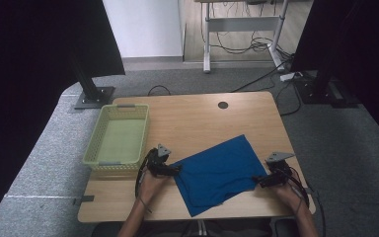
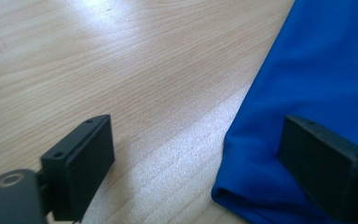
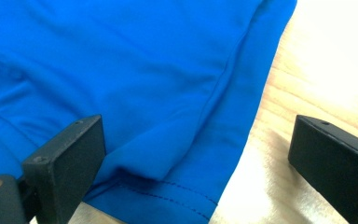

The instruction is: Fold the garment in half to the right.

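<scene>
A blue cloth (image 1: 217, 174) lies flat on the front half of the wooden worktop (image 1: 197, 118), turned at an angle so that one corner points toward the far right and another toward the person. It looks folded, with a doubled edge at its left corner and a stitched hem along its right side.

The left gripper (image 1: 176, 170) sits at the cloth's left corner. In the left gripper view its jaws stand wide apart, released, one over bare wood and the other over the blue fabric (image 2: 317, 79), with the folded edge between them and nothing pinched.

The right gripper (image 1: 256, 179) sits at the cloth's right edge. In the right gripper view its jaws are likewise spread and released, straddling the hemmed edge (image 3: 168, 93).

A pale green basket (image 1: 94, 148) stands on the worktop's left side, just beyond the left gripper and apart from the cloth.
</scene>
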